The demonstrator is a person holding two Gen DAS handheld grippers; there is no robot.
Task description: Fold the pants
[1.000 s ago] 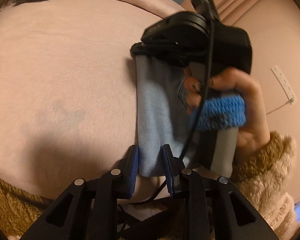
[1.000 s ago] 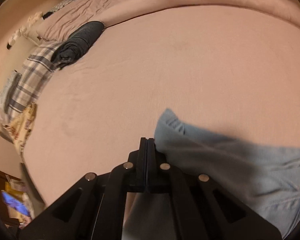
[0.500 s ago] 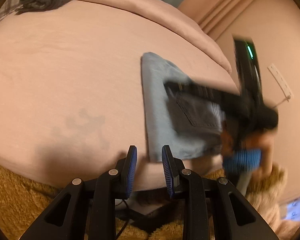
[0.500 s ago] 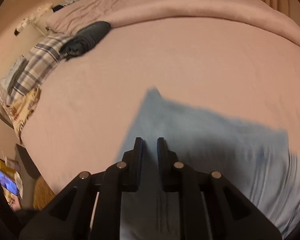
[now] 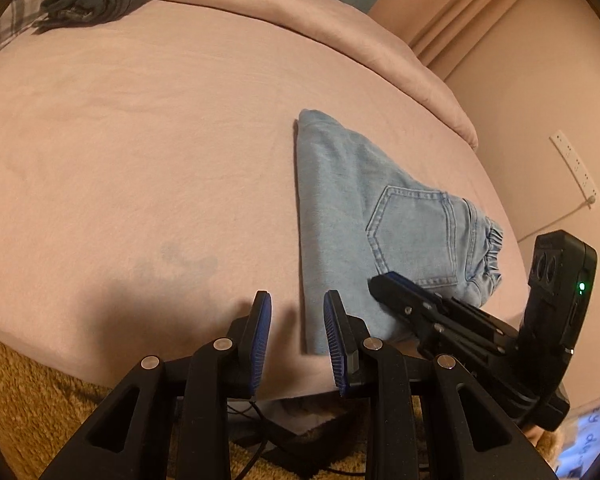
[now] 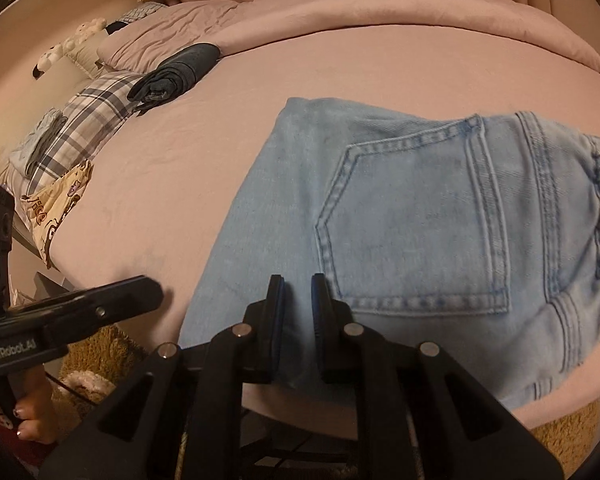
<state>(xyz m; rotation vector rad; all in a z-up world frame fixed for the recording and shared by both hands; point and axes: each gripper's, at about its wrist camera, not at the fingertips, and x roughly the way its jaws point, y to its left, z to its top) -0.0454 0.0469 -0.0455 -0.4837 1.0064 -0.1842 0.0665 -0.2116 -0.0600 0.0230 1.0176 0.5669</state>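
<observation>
Folded jeans [image 5: 360, 216] lie on the bed [image 5: 140, 140]. Left gripper [image 5: 296, 328] and right gripper [image 6: 296, 312]: jaws slightly apart, empty. Denim likely soft, fairly heavy; grip at folded edges.

Dim, warm pinkish light – soft shadows near the lens, fisheye-bent edges, little blur.

The right gripper [image 5: 384, 286] hides the folded jeans' [image 5: 380, 216] near corner.
</observation>
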